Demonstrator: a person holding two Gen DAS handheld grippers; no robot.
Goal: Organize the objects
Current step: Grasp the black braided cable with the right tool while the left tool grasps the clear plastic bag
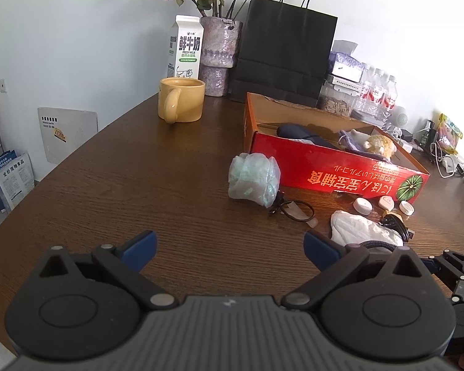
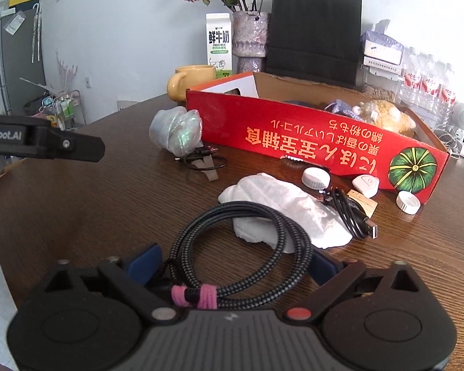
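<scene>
— Spreading wide around nothing, the jaws of the left gripper (image 1: 229, 249) are seen above bare table (image 1: 123, 170). And the right?

— The jaws of the right gripper (image 2: 235, 262) are also set wide, with the coiled braided cable (image 2: 247, 241) lying between them, bound by a pink tie (image 2: 201, 295) close to the gripper body. Whether the pads press the coil cannot be told; it looks loosely framed rather than pinched.

— How should the step be done well?

— A closure across the bundled strands near the tie is judged best, so that the loops are kept together. The far end of the coil rests on the white crumpled bag (image 2: 281, 213), which could be dragged along if the lift is taken low.

— Which way does the cable run?

— Its long axis is laid roughly straight ahead of the right gripper, the tied end nearest, the loop end pointed toward the red box (image 2: 318, 142).

— And beyond that?

— A black USB lead (image 2: 352, 213) and three white caps (image 2: 315, 177) are seen just before the box; a bluish wrapped bundle (image 1: 253, 177) with a thin black cord (image 1: 294, 211) sits to the left. A soft toy (image 1: 380, 145) is already inside the box. Farther back stand a yellow mug (image 1: 182, 100) and milk carton (image 1: 185, 49).
</scene>
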